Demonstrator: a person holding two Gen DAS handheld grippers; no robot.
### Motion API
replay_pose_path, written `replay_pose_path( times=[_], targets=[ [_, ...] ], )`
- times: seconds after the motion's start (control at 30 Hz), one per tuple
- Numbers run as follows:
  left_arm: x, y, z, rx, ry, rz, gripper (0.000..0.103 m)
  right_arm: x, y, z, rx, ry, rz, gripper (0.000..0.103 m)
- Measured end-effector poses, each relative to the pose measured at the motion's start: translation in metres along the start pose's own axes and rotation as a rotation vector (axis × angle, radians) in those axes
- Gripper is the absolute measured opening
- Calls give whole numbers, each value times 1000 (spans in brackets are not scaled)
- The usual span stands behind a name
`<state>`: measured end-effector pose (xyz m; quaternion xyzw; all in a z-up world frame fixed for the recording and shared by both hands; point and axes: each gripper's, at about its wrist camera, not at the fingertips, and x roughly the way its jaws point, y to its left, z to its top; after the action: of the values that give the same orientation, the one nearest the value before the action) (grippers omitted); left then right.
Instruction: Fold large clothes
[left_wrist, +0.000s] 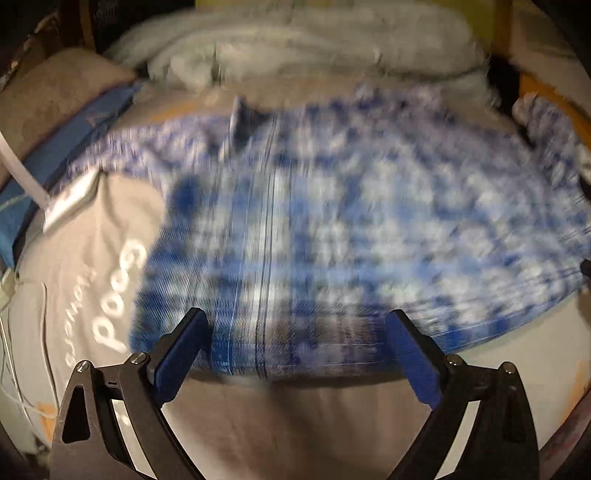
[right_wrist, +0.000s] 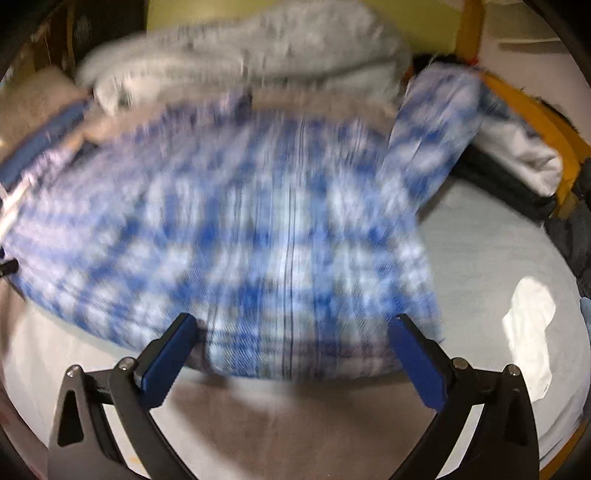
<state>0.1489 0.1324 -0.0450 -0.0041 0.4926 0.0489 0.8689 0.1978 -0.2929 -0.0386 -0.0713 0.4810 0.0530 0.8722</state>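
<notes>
A blue-and-white plaid shirt (left_wrist: 332, 221) lies spread flat on a bed, its button placket running away from me; it is motion-blurred. It also shows in the right wrist view (right_wrist: 240, 229), with one sleeve (right_wrist: 436, 125) stretching to the far right. My left gripper (left_wrist: 299, 321) is open, its blue pads either side of the shirt's near hem at the left part, empty. My right gripper (right_wrist: 295, 325) is open over the near hem at the right part, empty.
A grey bedsheet (left_wrist: 288, 424) with white lettering (left_wrist: 114, 295) lies under the shirt. A fluffy grey blanket (left_wrist: 295, 44) is heaped at the far side. A white charger with cable (left_wrist: 70, 199) lies left. Dark and white clothes (right_wrist: 517, 162) lie by an orange bed frame (right_wrist: 535, 110).
</notes>
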Motion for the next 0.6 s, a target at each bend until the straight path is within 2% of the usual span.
replay_pose_path(
  times=[0.07, 0.23, 0.37, 0.43, 0.6],
  targets=[
    [12, 4, -2, -28, 43, -5, 101, 16, -5, -2, 30, 74, 18, 103],
    [9, 7, 0, -45, 23, -2, 102, 14, -15, 0, 81, 63, 52, 103],
    [-8, 13, 4, -75, -50, -56, 102, -3, -25, 6, 120, -17, 57, 103],
    [-20, 14, 6, -85, -99, -68, 102, -14, -31, 7, 141, -64, 66, 103],
    [-43, 18, 10, -99, -215, -73, 102, -28, -40, 10, 179, -117, 61, 103]
  ],
)
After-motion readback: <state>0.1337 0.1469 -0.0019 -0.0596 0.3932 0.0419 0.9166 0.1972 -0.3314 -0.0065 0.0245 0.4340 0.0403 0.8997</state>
